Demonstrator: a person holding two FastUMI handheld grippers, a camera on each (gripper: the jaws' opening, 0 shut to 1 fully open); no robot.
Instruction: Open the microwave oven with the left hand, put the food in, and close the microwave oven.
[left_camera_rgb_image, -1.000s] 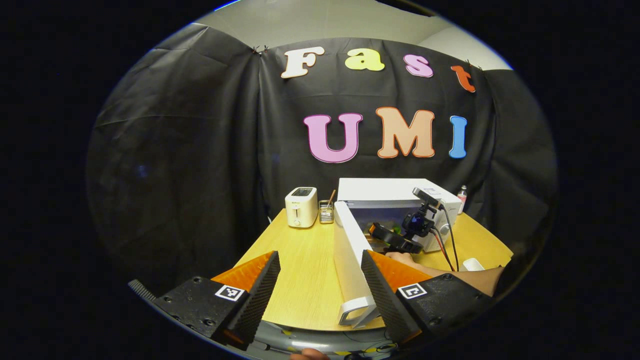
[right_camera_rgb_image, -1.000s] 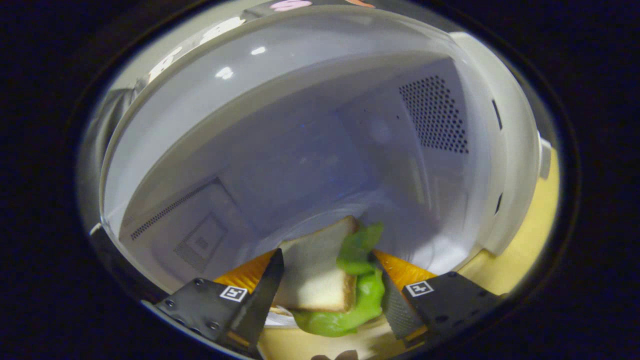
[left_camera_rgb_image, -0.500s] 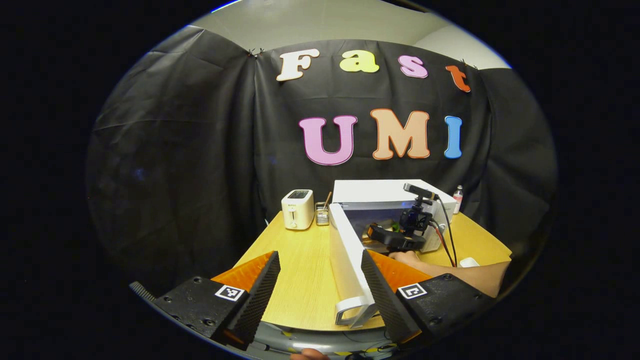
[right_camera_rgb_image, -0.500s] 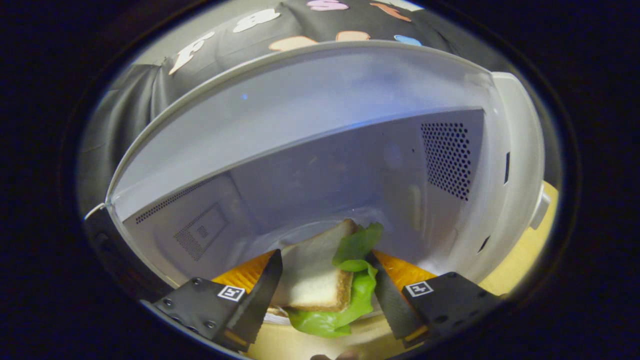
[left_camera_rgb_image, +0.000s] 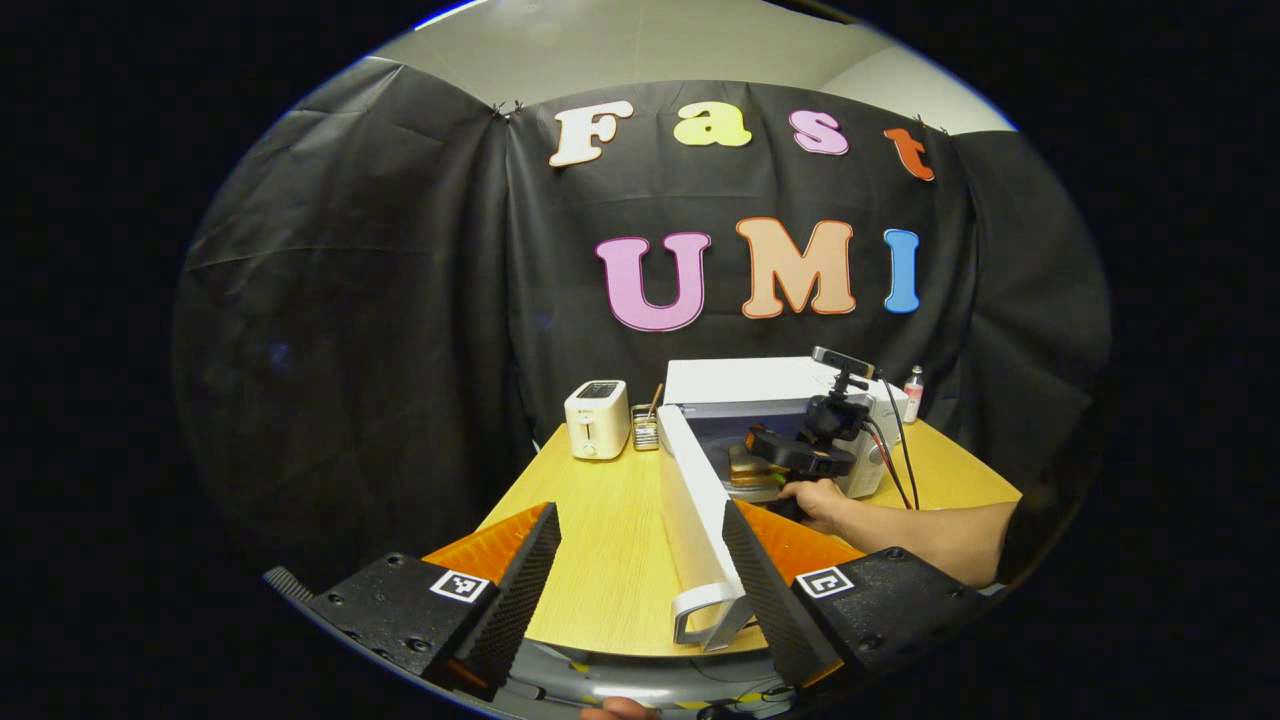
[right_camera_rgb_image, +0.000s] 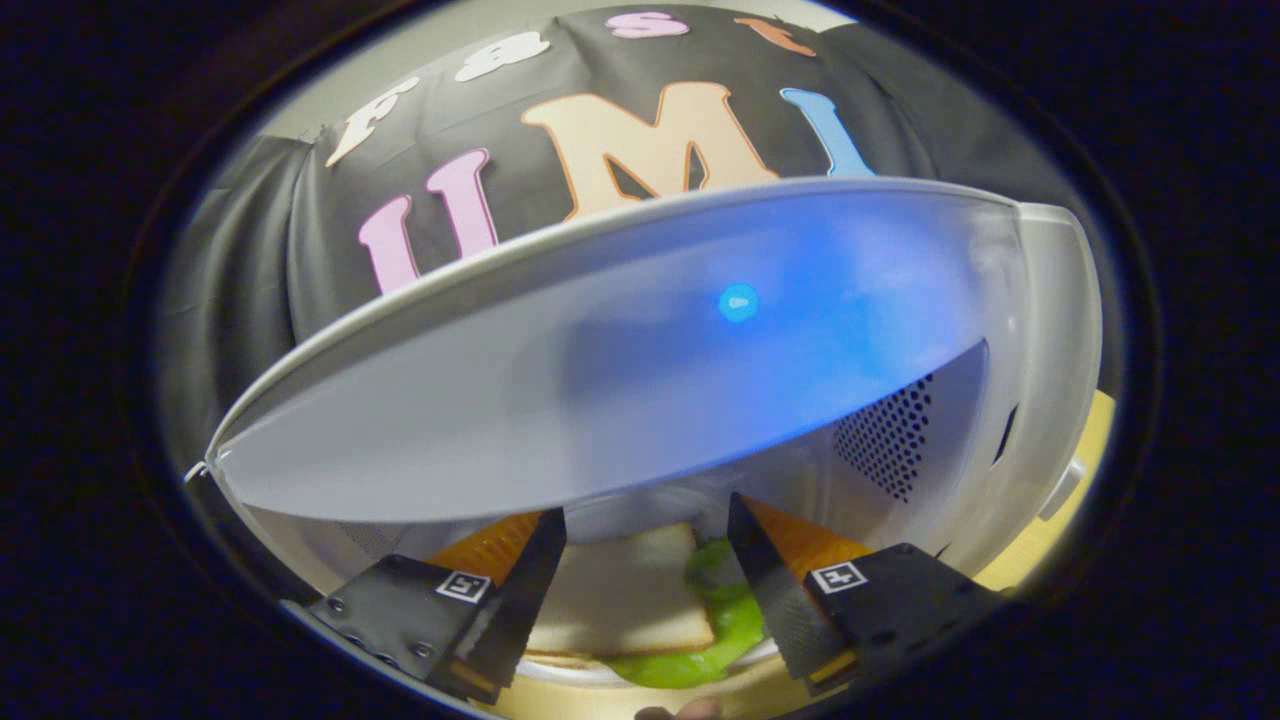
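The white microwave (left_camera_rgb_image: 775, 383) stands at the back of the table, and its door (left_camera_rgb_image: 690, 505) swings out toward me. The door handle (left_camera_rgb_image: 703, 612) sits just inside my left gripper's right finger. My left gripper (left_camera_rgb_image: 638, 507) is open, with neither finger pressing on the door. A hand (left_camera_rgb_image: 822, 500) holds my right gripper (left_camera_rgb_image: 800, 455) at the oven's mouth. From the right gripper view, the sandwich (right_camera_rgb_image: 620, 595) with green lettuce (right_camera_rgb_image: 735, 622) lies on a white plate (right_camera_rgb_image: 560, 672) inside the microwave (right_camera_rgb_image: 620, 340). My right gripper (right_camera_rgb_image: 645, 510) hangs open above it.
A white toaster (left_camera_rgb_image: 597, 418) and a small jar with sticks (left_camera_rgb_image: 648, 428) stand left of the microwave. A small bottle (left_camera_rgb_image: 912, 387) stands behind its right side. The wooden table (left_camera_rgb_image: 590, 540) shows bare to the left of the door.
My right gripper has lifted and drawn back from the oven cavity, so the microwave's top now fills much of its view and the sandwich sits lower. The left gripper has barely moved.
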